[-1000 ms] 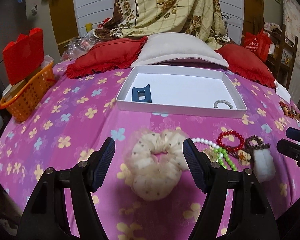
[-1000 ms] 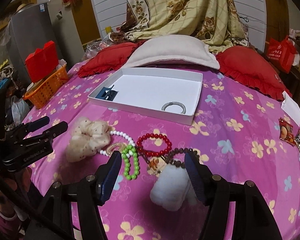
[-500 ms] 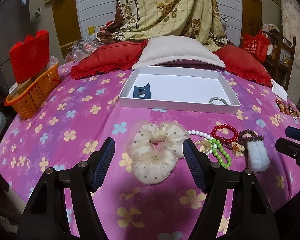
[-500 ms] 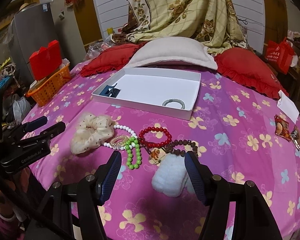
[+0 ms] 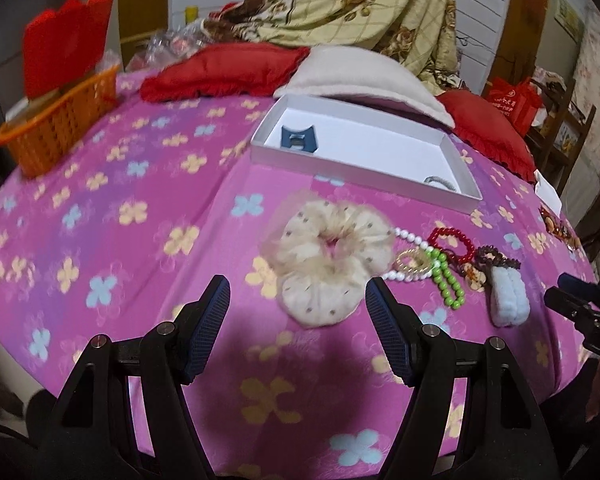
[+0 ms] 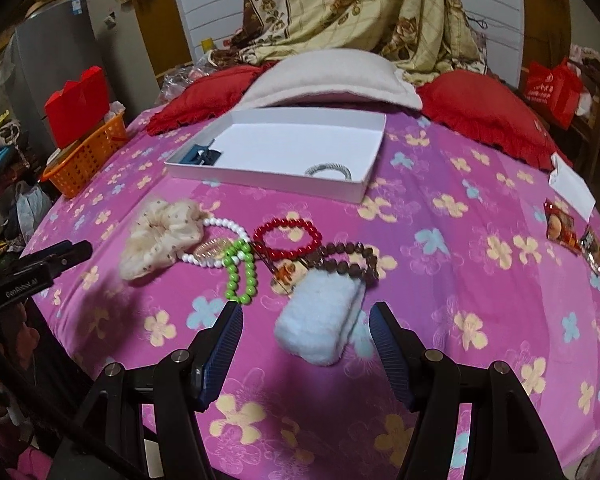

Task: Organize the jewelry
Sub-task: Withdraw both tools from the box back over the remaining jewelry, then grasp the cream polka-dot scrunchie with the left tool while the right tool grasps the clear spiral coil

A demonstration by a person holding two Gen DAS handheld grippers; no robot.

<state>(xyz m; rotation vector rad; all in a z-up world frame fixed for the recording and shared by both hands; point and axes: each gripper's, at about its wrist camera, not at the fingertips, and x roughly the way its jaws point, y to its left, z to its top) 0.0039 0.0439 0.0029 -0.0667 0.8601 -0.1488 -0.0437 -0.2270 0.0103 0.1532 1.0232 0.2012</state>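
- Left wrist view: the left hand-held gripper point(image 5: 298, 300) hangs spread and empty at lower centre above a bed point(image 5: 140, 208) covered in pink floral cloth. A cream scrunchie point(image 5: 329, 258) lies just beyond its right finger, right of centre. To its right trail a white bead strand point(image 5: 412, 237), a green bead bracelet point(image 5: 446, 276), a red bead bracelet point(image 5: 452, 242) and a white fluffy piece point(image 5: 508, 296). A white box point(image 5: 352, 168) sits above centre, holding a blue clip point(image 5: 298, 140) and a grey ring point(image 5: 442, 183). An orange basket point(image 5: 56, 128) stands at the left edge.
- Right wrist view: the right hand-held gripper point(image 6: 306, 320) is spread at lower centre, pinching nothing; the white fluffy piece point(image 6: 320, 320) lies on the cloth between its fingers, apart from both. A brown bead bracelet point(image 6: 348, 258) touches its upper edge. The red bead bracelet point(image 6: 288, 238), green bead bracelet point(image 6: 242, 274), white bead strand point(image 6: 224, 240) and cream scrunchie point(image 6: 162, 238) run leftward. The white box point(image 6: 268, 178) sits above centre. The left hand-held gripper point(image 6: 66, 254) enters at the left edge.
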